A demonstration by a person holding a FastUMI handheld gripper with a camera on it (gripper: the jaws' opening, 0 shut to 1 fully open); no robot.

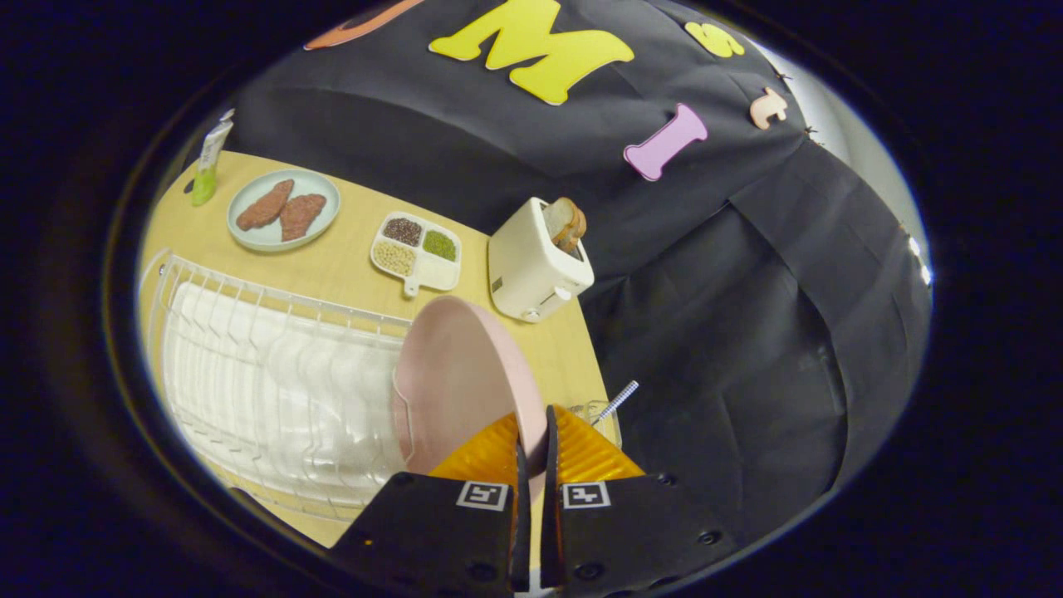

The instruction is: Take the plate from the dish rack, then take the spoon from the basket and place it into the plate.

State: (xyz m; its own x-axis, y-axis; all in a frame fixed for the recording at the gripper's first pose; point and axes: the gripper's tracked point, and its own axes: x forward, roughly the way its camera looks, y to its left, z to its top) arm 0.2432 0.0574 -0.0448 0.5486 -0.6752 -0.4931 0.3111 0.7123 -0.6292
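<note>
The gripper has its two fingers closed tight on the rim of the plate, one finger on each side. The plate stands on its edge at the right end of the dish rack, which sits on the table. Just past the fingers to the right, a spoon handle sticks up from a basket. Beyond the plate is a toaster with bread in it. Left of the toaster lies a tray with three parts. Further left is a dish with two meat pieces, then a tube.
</note>
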